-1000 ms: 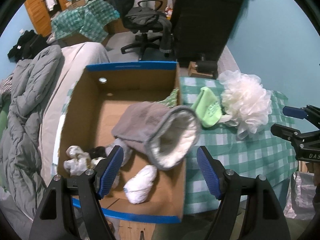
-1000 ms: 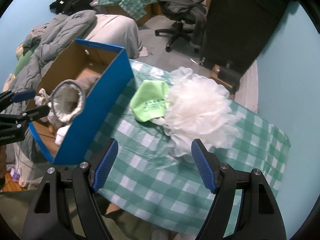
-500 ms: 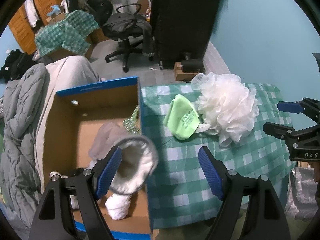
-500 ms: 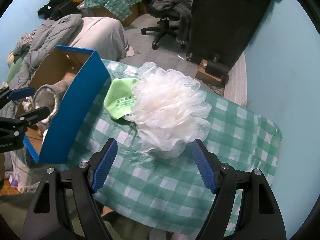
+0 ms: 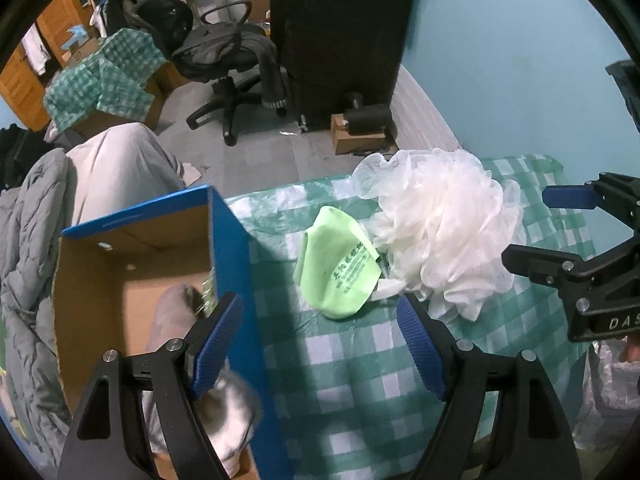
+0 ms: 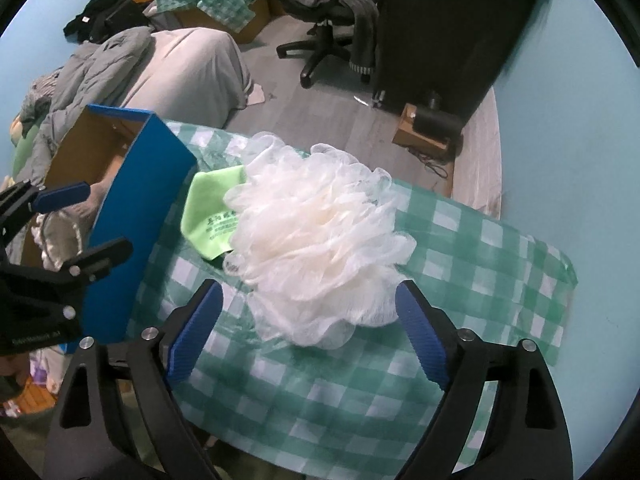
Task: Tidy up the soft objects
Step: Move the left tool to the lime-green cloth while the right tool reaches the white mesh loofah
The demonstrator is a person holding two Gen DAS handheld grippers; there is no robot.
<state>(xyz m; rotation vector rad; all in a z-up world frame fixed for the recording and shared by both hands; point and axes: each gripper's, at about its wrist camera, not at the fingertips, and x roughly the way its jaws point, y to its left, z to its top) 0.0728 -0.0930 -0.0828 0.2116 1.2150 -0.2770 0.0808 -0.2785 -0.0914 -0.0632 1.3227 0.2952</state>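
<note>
Both tongs gape: right tongs point(image 6: 308, 354) near loofah point(image 6: 316, 248), contact unclear.

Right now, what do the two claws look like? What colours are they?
Both look the same: each left claw and right claw has a black plastic frame with triangle-shaped cut-outs, silver round bolts, and two ribbed blue pads. The right one's side carries white letters, "DAS".
</note>
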